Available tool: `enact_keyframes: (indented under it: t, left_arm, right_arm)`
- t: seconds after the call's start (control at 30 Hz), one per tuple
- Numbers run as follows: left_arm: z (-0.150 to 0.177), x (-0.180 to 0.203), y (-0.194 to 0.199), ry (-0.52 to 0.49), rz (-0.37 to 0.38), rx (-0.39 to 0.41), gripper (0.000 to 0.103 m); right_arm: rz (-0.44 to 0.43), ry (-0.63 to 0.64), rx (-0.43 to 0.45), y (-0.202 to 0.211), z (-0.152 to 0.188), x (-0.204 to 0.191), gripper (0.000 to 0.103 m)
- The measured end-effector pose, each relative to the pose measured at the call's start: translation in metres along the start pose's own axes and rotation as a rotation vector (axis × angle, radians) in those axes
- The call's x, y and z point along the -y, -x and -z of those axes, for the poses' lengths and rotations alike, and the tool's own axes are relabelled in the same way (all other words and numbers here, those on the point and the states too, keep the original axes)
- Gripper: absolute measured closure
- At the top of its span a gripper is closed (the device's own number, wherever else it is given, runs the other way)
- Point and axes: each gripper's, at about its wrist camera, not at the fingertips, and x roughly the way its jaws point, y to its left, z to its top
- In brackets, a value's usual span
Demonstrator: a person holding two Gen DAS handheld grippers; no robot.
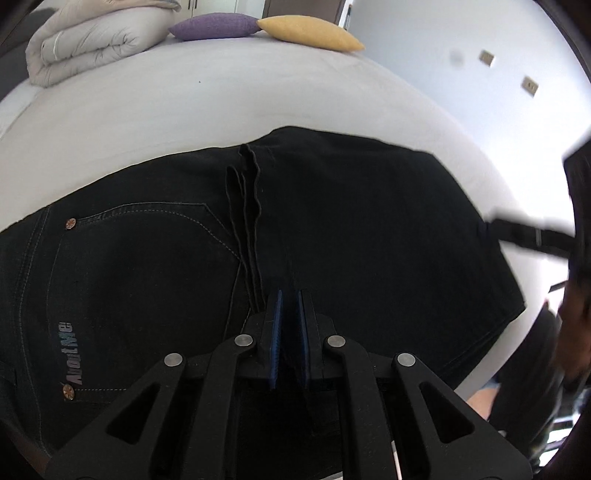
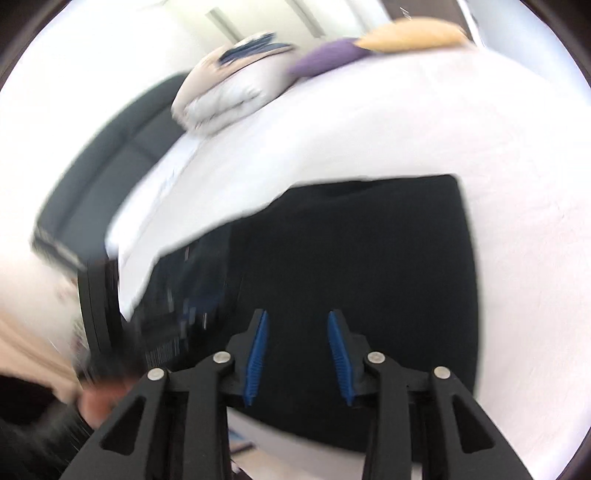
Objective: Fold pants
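Pants, black denim, lie folded on a white bed, and the left claw sits low over them at six o'clock in its own view, its blue pads drawn nearly together; whether a fold of the dark cloth is pinched between them cannot be made out. Just past its tips, toward twelve o'clock, a bunch of stacked cloth edges runs up the middle of the pants. At nine o'clock is a stitched pocket with copper rivets and a pale printed logo. At three o'clock the right claw's black frame blurs past the pants' edge. In the right wrist view, the right claw hangs above the pants with its blue pads apart and nothing between them; the picture is smeared with motion. Farther out, at the head of the bed near twelve o'clock, lie a purple cushion and a yellow cushion, with a folded pale duvet toward eleven o'clock.
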Motion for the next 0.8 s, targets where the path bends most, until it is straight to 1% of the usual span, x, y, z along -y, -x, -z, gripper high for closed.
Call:
enact_keyframes:
  t: [0.07, 0.1, 0.17, 0.23, 0.27, 0.3, 0.33, 0.47, 0.5, 0.57, 0.6, 0.63, 0.7, 0.8]
  left_arm:
    - [0.002, 0.005, -0.001, -0.033, -0.035, -0.004, 0.095]
    - [0.002, 0.007, -0.001, -0.041, -0.049, -0.007, 0.095]
    - [0.003, 0.009, -0.002, -0.043, -0.065, -0.009, 0.095]
    - [0.003, 0.011, -0.002, -0.043, -0.069, -0.011, 0.095]
    - [0.004, 0.009, -0.001, -0.038, -0.065, -0.012, 0.095]
    - [0.004, 0.008, -0.001, -0.035, -0.061, -0.013, 0.095]
    - [0.002, 0.01, -0.003, -0.032, -0.058, -0.014, 0.095]
    - [-0.001, 0.009, 0.0, -0.028, -0.062, -0.012, 0.095]
    - [0.0, 0.009, 0.001, -0.029, -0.066, -0.011, 0.095]
    - [-0.002, 0.012, 0.0, -0.027, -0.069, -0.011, 0.095]
    - [-0.009, 0.021, -0.001, -0.025, -0.069, -0.011, 0.095]
    - [-0.007, 0.026, -0.003, -0.023, -0.068, -0.011, 0.095]
    - [-0.008, 0.026, -0.003, -0.018, -0.067, -0.009, 0.095]
    - [-0.003, 0.016, -0.007, -0.018, -0.067, -0.006, 0.095]
  right_arm:
    - [-0.052, -0.098, -0.034, -0.012, -0.032, 0.037, 0.067]
    - [-0.081, -0.143, -0.051, -0.022, -0.04, 0.037, 0.067]
    - [-0.112, -0.245, -0.076, -0.036, -0.057, 0.065, 0.067]
    - [-0.182, -0.307, -0.099, -0.049, -0.069, 0.078, 0.067]
    - [-0.196, -0.327, -0.108, -0.059, -0.07, 0.082, 0.069]
    - [-0.193, -0.332, -0.121, -0.065, -0.073, 0.087, 0.078]
    - [-0.189, -0.326, -0.131, -0.069, -0.069, 0.089, 0.081]
    - [-0.193, -0.293, -0.137, -0.073, -0.045, 0.076, 0.082]
    - [-0.194, -0.286, -0.141, -0.076, -0.045, 0.073, 0.082]
    - [-0.199, -0.293, -0.142, -0.067, -0.031, 0.071, 0.082]
    - [-0.202, -0.297, -0.141, -0.062, -0.02, 0.066, 0.082]
    - [-0.204, -0.297, -0.141, -0.056, -0.012, 0.066, 0.082]
    - [-0.211, -0.292, -0.141, -0.046, 0.004, 0.06, 0.082]
    - [-0.225, -0.293, -0.16, -0.034, 0.026, 0.053, 0.082]
